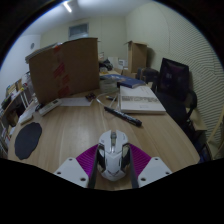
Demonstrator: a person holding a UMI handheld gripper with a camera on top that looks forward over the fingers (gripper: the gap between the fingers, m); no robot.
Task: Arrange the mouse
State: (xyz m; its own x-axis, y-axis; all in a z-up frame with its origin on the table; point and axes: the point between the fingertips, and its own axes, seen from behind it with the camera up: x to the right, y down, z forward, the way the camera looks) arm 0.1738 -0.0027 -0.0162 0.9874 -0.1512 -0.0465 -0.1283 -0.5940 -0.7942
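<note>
The white mouse (113, 155) sits between the fingers (113, 168), whose pink pads press its two sides. Beyond them stretches the wooden table (75, 125), bearing a dark mousepad (28, 140), a keyboard (122, 115) and a cardboard box (65, 68); its writing is illegible.

cardboard box (64, 68), black chair (176, 82), wooden table (70, 128)

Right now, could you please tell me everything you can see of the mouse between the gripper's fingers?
The mouse is white or light grey with a darker strip down its middle, seemingly smooth plastic. It sits between the gripper's two fingers, flanked by the pink pads, lengthwise along them. The fingers look pressed against its sides. Below it lies the wooden table; whether it rests there or is lifted cannot be told.
</note>
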